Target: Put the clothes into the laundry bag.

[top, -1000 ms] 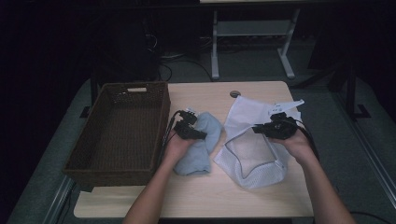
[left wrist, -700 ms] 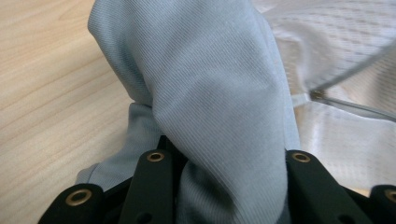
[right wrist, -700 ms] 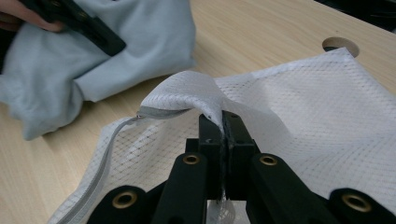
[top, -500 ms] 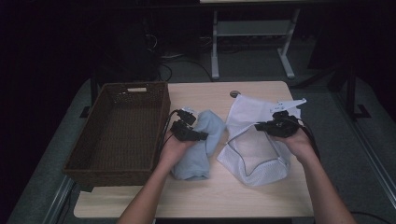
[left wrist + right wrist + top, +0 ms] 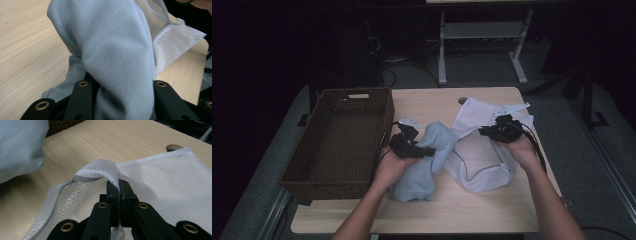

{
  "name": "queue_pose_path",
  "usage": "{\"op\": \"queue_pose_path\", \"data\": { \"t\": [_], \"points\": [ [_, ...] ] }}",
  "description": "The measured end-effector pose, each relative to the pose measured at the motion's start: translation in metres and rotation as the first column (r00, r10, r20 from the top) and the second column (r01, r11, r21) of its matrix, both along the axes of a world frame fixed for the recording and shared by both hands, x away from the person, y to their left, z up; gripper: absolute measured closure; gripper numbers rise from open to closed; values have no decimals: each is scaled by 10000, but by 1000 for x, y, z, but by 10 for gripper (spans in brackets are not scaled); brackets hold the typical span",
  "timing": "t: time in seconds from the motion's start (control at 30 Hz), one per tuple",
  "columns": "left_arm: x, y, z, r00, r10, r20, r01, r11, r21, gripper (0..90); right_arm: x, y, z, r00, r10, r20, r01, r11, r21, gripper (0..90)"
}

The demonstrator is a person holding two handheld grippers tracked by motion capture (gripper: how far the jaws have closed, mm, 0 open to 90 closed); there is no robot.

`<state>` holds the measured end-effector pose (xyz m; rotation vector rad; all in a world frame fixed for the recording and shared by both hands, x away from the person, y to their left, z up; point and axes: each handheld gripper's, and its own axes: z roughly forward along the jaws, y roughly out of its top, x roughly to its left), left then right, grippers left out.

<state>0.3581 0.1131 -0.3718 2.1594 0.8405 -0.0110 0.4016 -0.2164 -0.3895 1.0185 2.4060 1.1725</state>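
A light blue cloth (image 5: 422,172) lies bunched at the middle of the table, its upper end lifted off the wood. My left gripper (image 5: 428,150) is shut on that raised fold, which fills the space between the jaws in the left gripper view (image 5: 122,100), with the blue cloth (image 5: 117,45) rising above them. To the right lies a white mesh bag (image 5: 482,160) with a zipper. My right gripper (image 5: 483,131) is shut on the bag's rim beside the zipper and holds it up, so the mouth gapes toward the cloth. The jaws (image 5: 119,188) pinch the mesh bag (image 5: 175,182) tight.
A dark wicker basket (image 5: 332,93) stands at the table's left, beside my left hand. A cable hole (image 5: 462,100) sits in the wooden table (image 5: 427,102) behind the bag. Metal desk legs stand on the floor beyond the far edge.
My left gripper has risen and moved right with the blue cloth, bringing its upper end close to the bag's mouth. The right gripper has barely moved.
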Motion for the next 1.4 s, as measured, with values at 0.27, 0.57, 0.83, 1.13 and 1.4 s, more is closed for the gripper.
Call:
{"op": "queue_pose_path", "data": {
  "t": [0.27,0.57,0.83,1.13,1.4],
  "points": [
    [-10,-8,-2,9980,-622,-58,620,9979,-189,666,2,12,-2,9999,31,157,-26,9995,-321,877],
    [-14,-45,-8,9842,-1763,-167,1756,9838,-363,665,0,9,-1,9998,51,191,-46,9997,-245,877],
    [-12,-73,-16,9703,-2402,-294,2396,9706,-235,665,-2,8,0,9994,221,277,-213,9994,-274,877],
    [-2,-93,-29,9617,-2685,-560,2694,9630,94,665,-3,6,3,9990,312,322,-305,9993,-219,877],
    [11,-97,-39,9652,-2484,-815,2507,9679,193,665,-4,7,4,9989,368,300,-363,9992,-160,877]
  ]
}}
